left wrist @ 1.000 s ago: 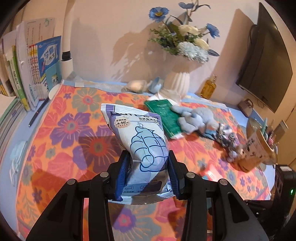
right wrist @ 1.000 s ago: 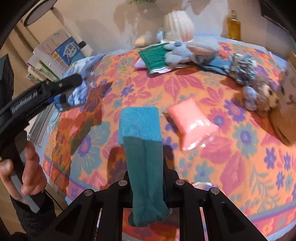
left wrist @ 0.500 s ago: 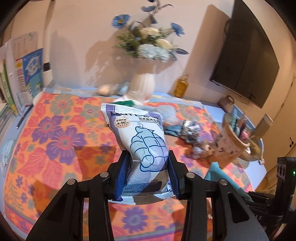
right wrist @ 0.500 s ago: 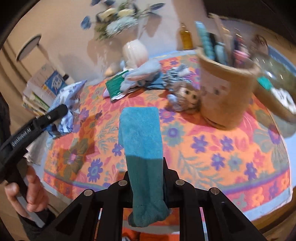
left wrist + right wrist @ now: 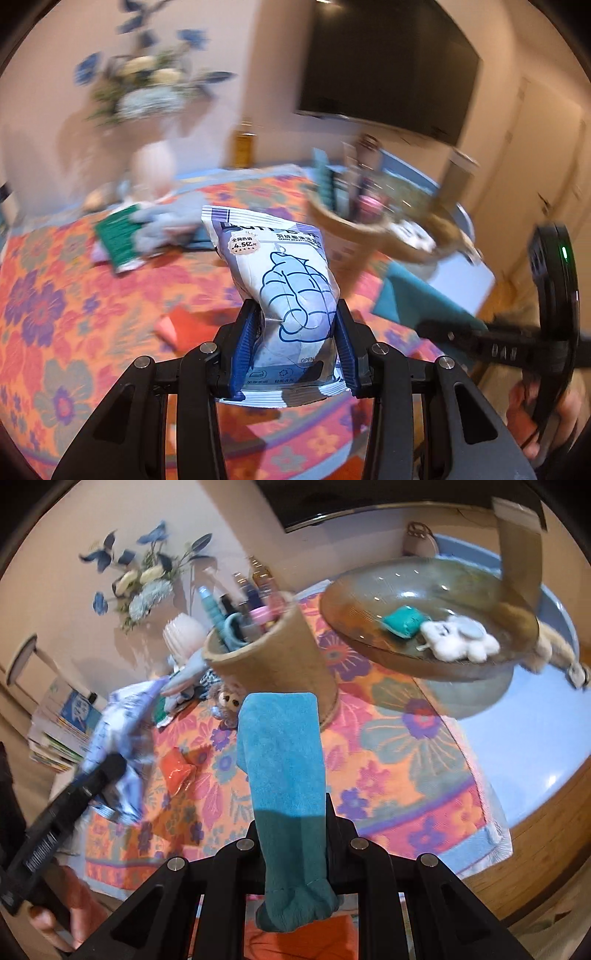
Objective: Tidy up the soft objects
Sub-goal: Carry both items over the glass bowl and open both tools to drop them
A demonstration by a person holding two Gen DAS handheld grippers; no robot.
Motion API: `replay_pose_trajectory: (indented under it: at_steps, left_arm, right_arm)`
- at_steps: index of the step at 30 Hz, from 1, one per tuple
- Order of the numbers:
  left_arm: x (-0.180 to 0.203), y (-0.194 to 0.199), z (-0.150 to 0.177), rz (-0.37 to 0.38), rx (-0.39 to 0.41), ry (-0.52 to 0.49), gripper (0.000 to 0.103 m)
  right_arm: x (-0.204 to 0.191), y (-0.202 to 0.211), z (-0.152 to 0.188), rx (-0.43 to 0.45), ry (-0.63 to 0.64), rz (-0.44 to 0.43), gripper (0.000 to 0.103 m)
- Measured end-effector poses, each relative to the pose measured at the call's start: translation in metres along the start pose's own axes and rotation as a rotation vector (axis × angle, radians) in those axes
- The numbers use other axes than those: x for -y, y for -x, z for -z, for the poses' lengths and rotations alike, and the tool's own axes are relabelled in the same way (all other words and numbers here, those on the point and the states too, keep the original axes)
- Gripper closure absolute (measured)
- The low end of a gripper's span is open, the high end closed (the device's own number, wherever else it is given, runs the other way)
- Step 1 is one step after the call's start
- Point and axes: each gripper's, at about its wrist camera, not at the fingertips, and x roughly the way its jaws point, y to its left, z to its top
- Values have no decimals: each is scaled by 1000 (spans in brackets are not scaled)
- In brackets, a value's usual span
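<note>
The right gripper [image 5: 291, 834] pinches a teal cloth [image 5: 282, 753] just short of the glass bowl [image 5: 388, 650], probably bound there, since soft bits already lie inside. The left gripper [image 5: 295, 347] clamps a wipes pack [image 5: 284, 291] upright, left of the bowl, likely waiting its turn.

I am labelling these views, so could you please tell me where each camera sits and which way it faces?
Left wrist: sits behind the left tongs, shut on a wipes packet, facing across the floral table toward the vase and TV; the right hand shows at the lower right.
Right wrist: sits behind the right tongs, shut on a teal cloth, facing the pen cup and glass bowl; the left hand shows at the lower left.
Shared: packet, cloth, cup, table.
</note>
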Motion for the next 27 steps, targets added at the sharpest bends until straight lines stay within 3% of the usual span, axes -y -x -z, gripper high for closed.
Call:
replay_pose_trajectory:
  at_steps: [7,10,14,21,27]
  left_arm:
    - [55,-8,3,123,-13,-134,66]
    - [79,-18,-5,169,-20,-165,66]
    - [111,-31,-26,247,-22,-177,66]
    - [148,-64,-74,250,10,-145,66]
    - [163,-102,-113,171,-5,-156,65]
  right_arm:
    - [41,25,3,32,-19,26,86]
    - [62,47,1,74,-73,3,86]
    - [81,73,-7,143,-114,44,86]
    - [102,97,-48,264,-187,119,86]
    - [110,91,-102,362,-265,203,86]
